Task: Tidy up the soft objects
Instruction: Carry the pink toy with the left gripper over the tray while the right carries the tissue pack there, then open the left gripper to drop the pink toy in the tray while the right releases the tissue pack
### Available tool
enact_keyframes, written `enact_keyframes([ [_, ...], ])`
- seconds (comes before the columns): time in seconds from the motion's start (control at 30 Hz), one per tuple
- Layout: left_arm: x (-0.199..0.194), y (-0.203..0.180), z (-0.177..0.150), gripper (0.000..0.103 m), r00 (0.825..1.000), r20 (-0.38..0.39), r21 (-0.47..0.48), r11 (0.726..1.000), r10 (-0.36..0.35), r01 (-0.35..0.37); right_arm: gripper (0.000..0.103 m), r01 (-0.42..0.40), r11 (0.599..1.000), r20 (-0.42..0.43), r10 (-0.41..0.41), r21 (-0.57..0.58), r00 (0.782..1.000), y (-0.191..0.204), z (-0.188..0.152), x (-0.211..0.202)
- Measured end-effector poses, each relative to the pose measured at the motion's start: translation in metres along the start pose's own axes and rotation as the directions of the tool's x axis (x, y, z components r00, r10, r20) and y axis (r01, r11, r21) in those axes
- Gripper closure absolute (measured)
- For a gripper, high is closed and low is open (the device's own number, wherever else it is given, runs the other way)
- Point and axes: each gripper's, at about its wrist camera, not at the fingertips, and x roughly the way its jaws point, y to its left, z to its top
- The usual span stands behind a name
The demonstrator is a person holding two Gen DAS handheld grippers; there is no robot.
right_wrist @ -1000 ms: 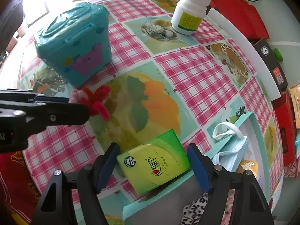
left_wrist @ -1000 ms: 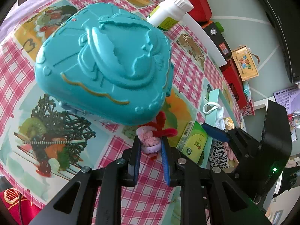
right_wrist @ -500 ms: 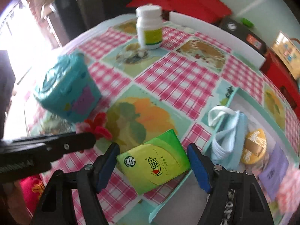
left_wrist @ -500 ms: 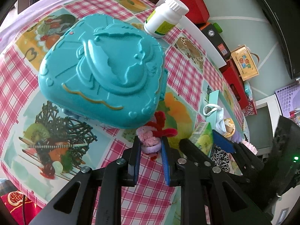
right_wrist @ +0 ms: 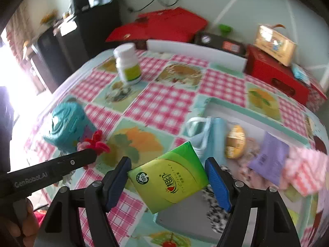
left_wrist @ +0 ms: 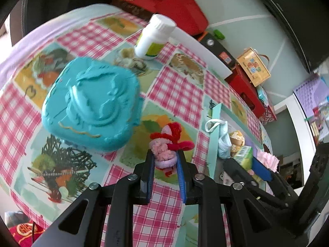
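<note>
The green tissue pack (right_wrist: 168, 177) is clamped by the right gripper (right_wrist: 167, 182) and is best released low inside the tray (right_wrist: 242, 111) (already crowded); the fuzzy toy (left_wrist: 164, 150) is pinched by the left gripper (left_wrist: 164, 164).

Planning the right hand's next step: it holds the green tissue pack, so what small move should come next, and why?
Probably lower the tissue pack into the tray and open the right tongs: the pack hangs clamped over the tray's near edge, where soft items already lie.

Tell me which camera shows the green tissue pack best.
Right wrist view: the green tissue pack sits large and face-on, clamped in the right hand-held gripper. Left wrist view shows only one edge beside the tray.
</note>
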Motion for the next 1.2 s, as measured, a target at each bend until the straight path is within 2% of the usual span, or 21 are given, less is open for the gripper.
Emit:
enact_keyframes([
  [0.17, -0.003, -0.013, -0.003, 0.082, 1.000, 0.023, 0.062, 0.998, 0.020, -0.022, 0.026, 0.062, 0.997, 0.024, -0.063, 0.050, 0.998, -0.023, -0.005, -0.011],
  [0.37, -0.006, -0.028, -0.005, 0.082, 0.997, 0.045, 0.118, 0.990, 0.068, -0.073, 0.026, 0.109, 0.977, 0.030, -0.116, 0.182, 0.993, -0.066, -0.013, -0.025],
  [0.7, -0.007, -0.075, -0.010, 0.082, 0.995, 0.042, 0.244, 0.964, 0.094, -0.101, 0.026, 0.210, 0.893, 0.018, -0.236, 0.398, 0.972, -0.138, -0.031, -0.055],
  [0.97, 0.007, -0.133, -0.024, 0.082, 0.996, -0.007, 0.390, 0.917, 0.087, -0.077, 0.026, 0.240, 0.833, 0.005, -0.280, 0.498, 0.960, -0.179, -0.049, -0.074],
  [1.2, 0.026, -0.182, -0.032, 0.082, 0.994, -0.037, 0.510, 0.857, 0.101, -0.068, 0.026, 0.244, 0.789, 0.006, -0.299, 0.564, 0.954, -0.205, -0.064, -0.086],
])
